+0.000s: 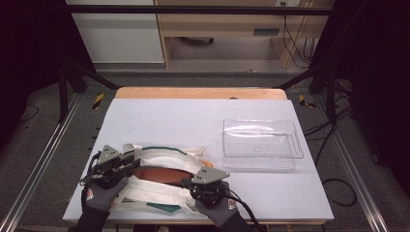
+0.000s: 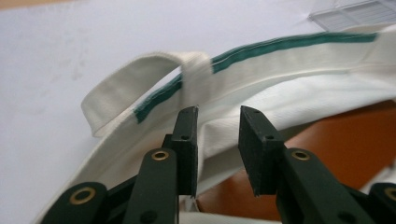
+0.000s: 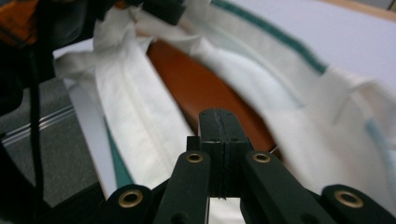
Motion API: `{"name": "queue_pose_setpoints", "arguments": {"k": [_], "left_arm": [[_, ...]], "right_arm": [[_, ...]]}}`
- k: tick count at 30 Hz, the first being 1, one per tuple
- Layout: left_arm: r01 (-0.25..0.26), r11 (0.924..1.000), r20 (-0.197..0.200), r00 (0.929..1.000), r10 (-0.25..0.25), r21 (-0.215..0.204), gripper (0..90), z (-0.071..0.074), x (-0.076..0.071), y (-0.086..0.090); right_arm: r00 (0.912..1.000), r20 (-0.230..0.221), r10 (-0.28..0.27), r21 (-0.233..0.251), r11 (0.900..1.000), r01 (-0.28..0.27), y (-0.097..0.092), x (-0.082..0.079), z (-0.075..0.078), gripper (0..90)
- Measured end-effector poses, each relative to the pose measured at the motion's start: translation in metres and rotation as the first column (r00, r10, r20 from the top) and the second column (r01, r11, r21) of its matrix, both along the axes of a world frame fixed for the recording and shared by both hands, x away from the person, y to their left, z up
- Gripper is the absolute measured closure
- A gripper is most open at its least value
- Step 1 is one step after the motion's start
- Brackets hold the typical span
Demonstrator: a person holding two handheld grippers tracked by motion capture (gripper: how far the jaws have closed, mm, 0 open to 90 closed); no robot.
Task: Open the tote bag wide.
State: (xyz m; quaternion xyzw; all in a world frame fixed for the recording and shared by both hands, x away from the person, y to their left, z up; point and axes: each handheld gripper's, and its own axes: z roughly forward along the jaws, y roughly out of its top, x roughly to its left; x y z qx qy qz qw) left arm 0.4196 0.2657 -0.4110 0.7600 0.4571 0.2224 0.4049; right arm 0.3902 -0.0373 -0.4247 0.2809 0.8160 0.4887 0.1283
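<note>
While the high view was studied, a cream tote bag (image 1: 159,181) was noted at the table's (image 1: 193,121) near edge, its mouth held apart between the left tool (image 1: 126,163) and right tool (image 1: 186,182); a clear tray (image 1: 261,140) lay well apart, and jaw states could not be told. Through the left gripper view, jaws were seen parted astride the green-trimmed rim (image 2: 243,70), gripping nothing; the rim could slip free. Through the right gripper view, jaws were seen pressed together; whether cloth was pinched could not be told, and a brown item (image 3: 205,91) was revealed inside.

Surface: white rectangular table (image 1: 159,121)
On it, near: white green-trimmed cloth bag (image 1: 164,157)
Right: clear plastic tray (image 1: 261,143)
</note>
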Motion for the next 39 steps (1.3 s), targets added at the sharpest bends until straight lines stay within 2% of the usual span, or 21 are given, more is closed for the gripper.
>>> {"name": "queue_pose_setpoints", "arguments": {"k": [3, 5, 7, 11, 15, 17, 22, 25, 30, 34, 37, 39], "left_arm": [[0.037, 0.999, 0.007, 0.9993, -0.037, 0.027, 73.7, 0.0, -0.012, -0.006], [0.06, 0.9971, -0.009, 0.9982, -0.06, 0.047, 75.4, -0.005, -0.016, -0.01], [0.078, 0.9951, -0.035, 0.9965, -0.076, 0.06, 76.8, -0.01, -0.016, -0.013], [0.096, 0.9937, -0.056, 0.9941, -0.093, 0.057, 78.7, -0.014, -0.018, -0.014], [0.115, 0.9918, -0.071, 0.9913, -0.11, 0.056, 80.6, -0.015, -0.026, -0.011], [0.117, 0.992, -0.077, 0.9907, -0.113, 0.049, 80.6, -0.016, -0.031, -0.009], [0.123, 0.9905, -0.082, 0.9897, -0.117, 0.062, 81.1, -0.017, -0.041, -0.007], [0.127, 0.9898, -0.082, 0.9893, -0.121, 0.065, 81.3, -0.017, -0.045, -0.006], [0.131, 0.9895, -0.083, 0.9886, -0.125, 0.062, 81.4, -0.017, -0.047, -0.005], [0.132, 0.9889, -0.082, 0.9885, -0.127, 0.067, 81.3, -0.017, -0.048, -0.006], [0.131, 0.9892, -0.075, 0.9892, -0.126, 0.066, 81.3, -0.017, -0.048, -0.006], [0.122, 0.9913, -0.06, 0.9911, -0.119, 0.05, 80.1, -0.015, -0.047, -0.004]], "right_arm": [[0.9998, 0.005, -0.019, 0.021, 0.9996, 0.019, 0.0, 0.01, 0.009, 90.0], [0.9998, -0.008, -0.019, 0.014, 0.9997, 0.019, 0.005, 0.017, 0.01, 90.0], [0.9995, -0.015, -0.029, -0.006, 0.9996, 0.029, 0.014, 0.023, 0.007, 90.0], [0.998, -0.022, -0.059, -0.062, 0.9964, 0.057, 0.027, 0.033, -0.003, 90.0], [0.9931, -0.016, -0.116, -0.125, 0.9857, 0.113, 0.031, 0.04, -0.007, 90.0], [0.99, -0.019, -0.14, -0.136, 0.9813, 0.136, 0.029, 0.044, -0.007, 90.0], [0.9787, -0.021, -0.204, -0.168, 0.9657, 0.198, 0.027, 0.056, -0.009, 90.0], [0.9722, -0.04, -0.231, -0.168, 0.9606, 0.221, 0.024, 0.063, -0.012, 90.0], [0.9674, -0.047, -0.249, -0.189, 0.9531, 0.236, 0.022, 0.069, -0.02, 90.0], [0.9603, -0.08, -0.267, -0.2, 0.948, 0.247, 0.018, 0.075, -0.031, 90.0], [0.9596, -0.083, -0.269, -0.195, 0.9487, 0.249, 0.018, 0.073, -0.036, 90.0], [0.963, -0.088, -0.255, -0.169, 0.9565, 0.238, 0.014, 0.072, -0.032, 90.0]]}}
